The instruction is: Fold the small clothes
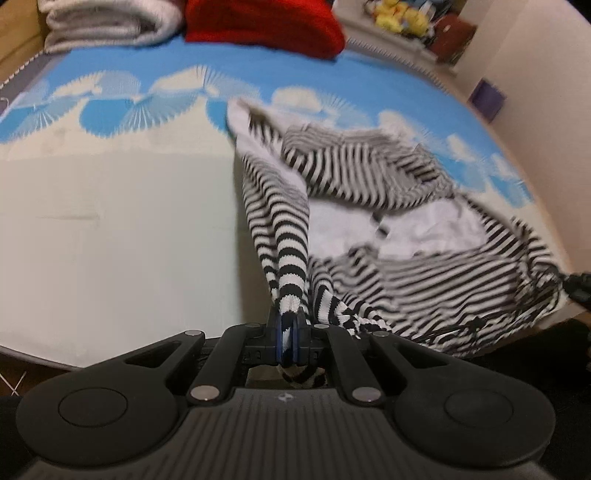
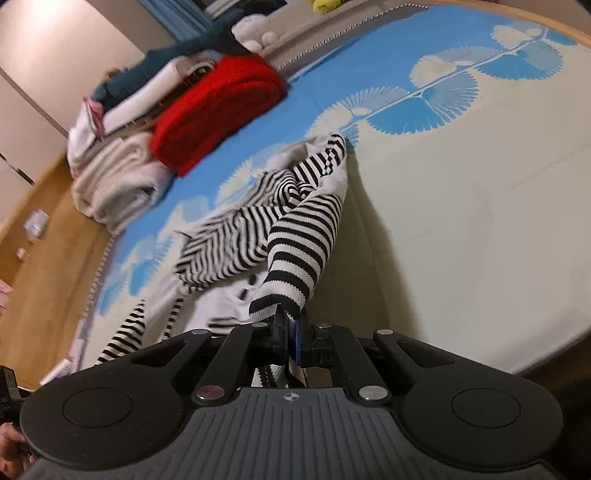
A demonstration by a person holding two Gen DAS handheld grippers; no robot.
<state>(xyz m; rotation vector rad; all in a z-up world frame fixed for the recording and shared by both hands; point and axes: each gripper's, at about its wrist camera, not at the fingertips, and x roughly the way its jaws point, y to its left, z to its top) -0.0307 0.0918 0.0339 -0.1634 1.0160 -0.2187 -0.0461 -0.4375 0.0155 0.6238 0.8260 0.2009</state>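
A black-and-white striped garment (image 1: 369, 192) with a white inner side lies bunched on the blue-and-cream mat (image 1: 118, 221). My left gripper (image 1: 289, 321) is shut on a striped edge of it, and the cloth stretches up and away from the jaws. My right gripper (image 2: 290, 325) is shut on another striped edge of the same garment (image 2: 266, 221), held above the mat (image 2: 461, 229). The right gripper's tip shows at the right edge of the left wrist view (image 1: 580, 286).
A folded red garment (image 1: 266, 26) and a folded white towel (image 1: 107, 22) lie at the mat's far edge. The right wrist view shows them in a pile (image 2: 218, 107) with other folded clothes. Wooden floor (image 2: 44, 258) borders the mat. Yellow toys (image 1: 402, 16) sit on a shelf.
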